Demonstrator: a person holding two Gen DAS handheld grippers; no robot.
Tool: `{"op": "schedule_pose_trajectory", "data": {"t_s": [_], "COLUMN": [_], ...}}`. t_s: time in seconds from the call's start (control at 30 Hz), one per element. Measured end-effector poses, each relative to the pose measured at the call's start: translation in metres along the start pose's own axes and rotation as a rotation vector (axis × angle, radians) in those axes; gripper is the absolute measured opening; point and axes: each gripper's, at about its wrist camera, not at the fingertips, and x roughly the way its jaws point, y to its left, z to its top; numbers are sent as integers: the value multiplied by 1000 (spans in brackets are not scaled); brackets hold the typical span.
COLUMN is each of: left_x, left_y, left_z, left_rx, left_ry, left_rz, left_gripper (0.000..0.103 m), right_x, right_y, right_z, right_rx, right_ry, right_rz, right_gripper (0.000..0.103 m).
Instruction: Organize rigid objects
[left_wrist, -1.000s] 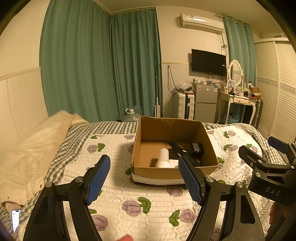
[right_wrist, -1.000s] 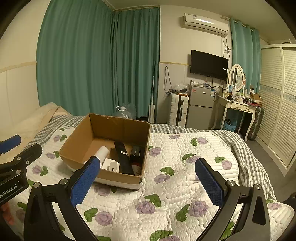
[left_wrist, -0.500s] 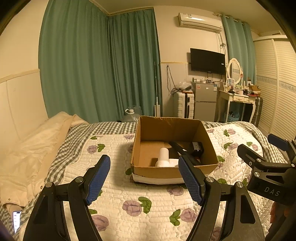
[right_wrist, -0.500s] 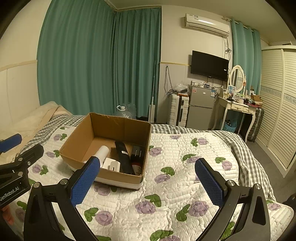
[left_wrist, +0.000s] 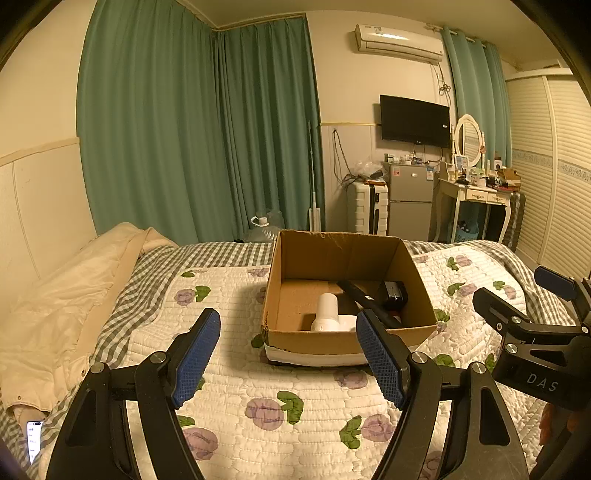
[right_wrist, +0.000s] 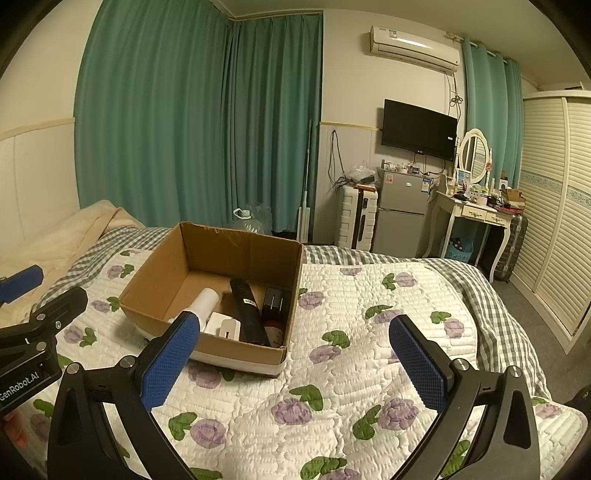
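On the flowered quilt (right_wrist: 369, 332) ahead of me sits the cardboard box (right_wrist: 207, 254), and the hard things I am sorting already lie inside it: a white bottle (right_wrist: 205, 301) on its side, a flat white piece (right_wrist: 227, 326) at the near wall, a long black bar (right_wrist: 247, 310) laid front to back, and a small black block (right_wrist: 275, 301) against the right wall; I judge them all stiff and light, the bottle smooth and apt to roll or slip, so I would pinch it across its middle, and take the bar near its centre so that it does not tip; the box itself is thin card, likely to flex if gripped by one wall; my left claw (left_wrist: 288, 354) hovers low before the box, pointing at its near wall, fingers spread wide and holding nothing; my right claw (right_wrist: 295, 354) hangs to the right of the box above bare quilt, likewise spread and empty; both sit level and well short of the box.
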Motion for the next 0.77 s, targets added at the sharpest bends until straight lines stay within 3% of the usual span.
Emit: {"op": "schedule_pose_trajectory", "data": {"t_s": [0.77], "left_x": [2], "left_y": [0], "left_z": [-1], "left_rx": [2], "left_ry": [5], "left_rz": [2], "left_gripper": [79], "right_x": [3], "right_y": [0], "right_z": [-4], "right_rx": [1], "right_ry": [15], "right_rz": [-4], "right_gripper": [103]}}
